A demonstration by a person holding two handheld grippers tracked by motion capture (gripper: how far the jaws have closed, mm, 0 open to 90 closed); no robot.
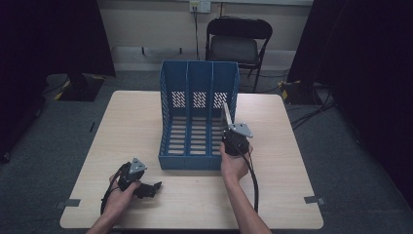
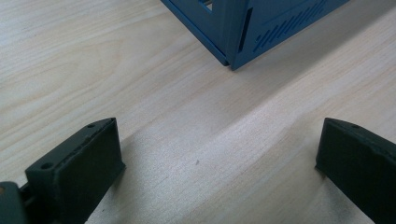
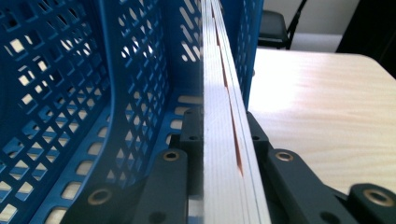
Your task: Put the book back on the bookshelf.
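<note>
A blue three-slot file rack stands in the middle of the wooden table. My right gripper is at the rack's front right corner, shut on a thin white stack of sheets held upright on its edge. In the right gripper view the stack runs edge-on between the jaws of that gripper, showing an orange streak, with its far end between the rack's perforated walls. My left gripper rests on the table at the front left. Its jaws stand open over bare wood, and the rack's corner lies ahead.
A black folding chair stands behind the table near the wall. Cables trail over the grey floor at the right. Dark curtains hang on both sides. Bare tabletop lies left and right of the rack.
</note>
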